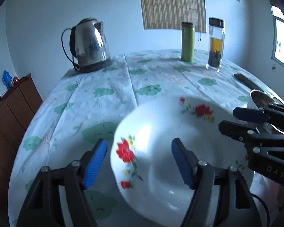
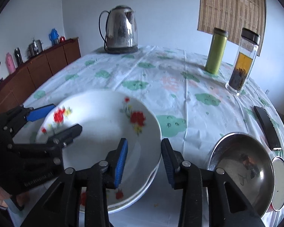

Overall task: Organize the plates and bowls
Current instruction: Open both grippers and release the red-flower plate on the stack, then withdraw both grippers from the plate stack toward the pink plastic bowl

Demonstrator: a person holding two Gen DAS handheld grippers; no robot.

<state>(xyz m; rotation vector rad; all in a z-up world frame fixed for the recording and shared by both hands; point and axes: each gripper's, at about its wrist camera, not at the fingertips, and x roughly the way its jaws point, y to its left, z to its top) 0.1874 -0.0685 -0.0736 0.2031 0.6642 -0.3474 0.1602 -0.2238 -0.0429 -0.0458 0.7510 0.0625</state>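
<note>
Both-handed: white floral ceramic plate [image 2: 104, 132] stacked on tabletop [image 2: 170, 87], its rim between wide left claw [image 1: 139, 162] and wide right claw [image 2: 143, 162]; steel bowl [image 2: 242, 168] right.

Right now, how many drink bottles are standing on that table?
2, both upright at the far right of the table: a green flask, and beside it a clear bottle with amber tea and dark leaves. Others may be out of view.

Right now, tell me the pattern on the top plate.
The top plate is white with red flowers, yellow blooms and green stems; the right wrist view shows it best.
</note>
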